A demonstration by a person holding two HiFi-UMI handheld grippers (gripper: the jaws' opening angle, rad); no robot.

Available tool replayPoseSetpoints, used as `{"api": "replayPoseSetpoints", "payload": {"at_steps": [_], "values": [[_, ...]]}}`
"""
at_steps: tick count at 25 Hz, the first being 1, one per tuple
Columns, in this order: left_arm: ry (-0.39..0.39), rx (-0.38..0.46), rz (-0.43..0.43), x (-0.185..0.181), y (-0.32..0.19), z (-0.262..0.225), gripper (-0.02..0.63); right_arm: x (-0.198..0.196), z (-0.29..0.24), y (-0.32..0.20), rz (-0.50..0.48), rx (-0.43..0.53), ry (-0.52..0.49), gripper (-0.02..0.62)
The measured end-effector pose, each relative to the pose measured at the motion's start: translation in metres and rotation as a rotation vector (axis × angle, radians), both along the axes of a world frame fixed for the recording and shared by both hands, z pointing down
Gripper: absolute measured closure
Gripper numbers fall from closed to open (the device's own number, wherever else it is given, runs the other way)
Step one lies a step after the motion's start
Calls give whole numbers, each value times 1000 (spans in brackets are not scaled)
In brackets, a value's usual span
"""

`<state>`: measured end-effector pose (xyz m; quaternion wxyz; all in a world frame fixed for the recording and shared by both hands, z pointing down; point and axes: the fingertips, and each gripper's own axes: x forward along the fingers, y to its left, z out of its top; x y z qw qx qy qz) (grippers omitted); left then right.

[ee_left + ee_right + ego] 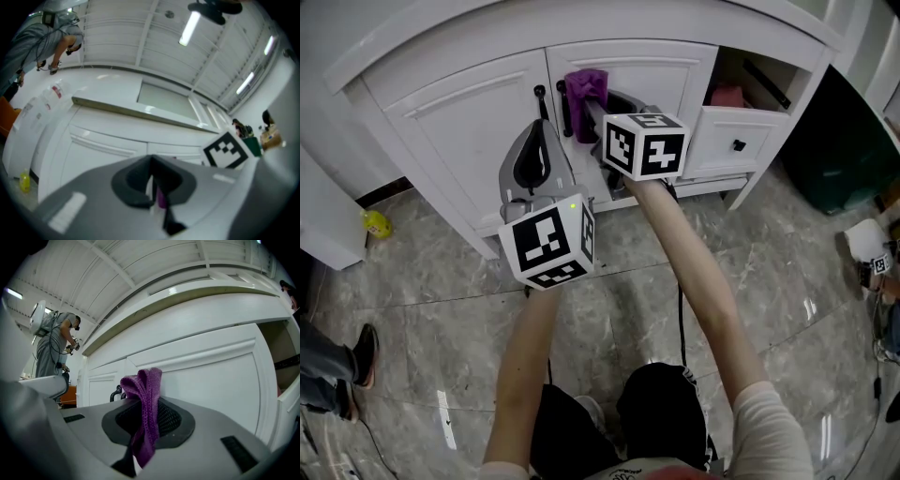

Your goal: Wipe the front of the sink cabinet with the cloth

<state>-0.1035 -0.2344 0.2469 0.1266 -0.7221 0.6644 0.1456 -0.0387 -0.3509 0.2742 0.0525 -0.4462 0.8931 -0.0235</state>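
Pinching the purple cloth near the cabinet door, the right tongs grip it, while the left tongs sit closed and empty.

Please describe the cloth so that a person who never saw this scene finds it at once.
Look at the white sink cabinet with two doors and black handles. Beside the handles, the right hand-held gripper pinches the cloth. It is the only purple, knitted thing among white and grey.
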Motion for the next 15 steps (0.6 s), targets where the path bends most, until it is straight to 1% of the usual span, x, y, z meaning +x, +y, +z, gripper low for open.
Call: {"api": "replayPoseSetpoints", "payload": {"at_steps": [4, 7, 11, 15], "values": [[-27, -21, 12, 8, -4, 7, 601, 19, 1, -5, 46, 13, 11, 539], [-37, -34, 14, 10, -6, 12, 601, 38, 0, -9, 93, 38, 36, 540], [-63, -46, 16, 15, -7, 17, 601, 74, 1, -15, 167, 55, 60, 539], [-61, -56, 15, 12, -9, 22, 601, 112, 4, -22, 246, 67, 91, 538]]}}
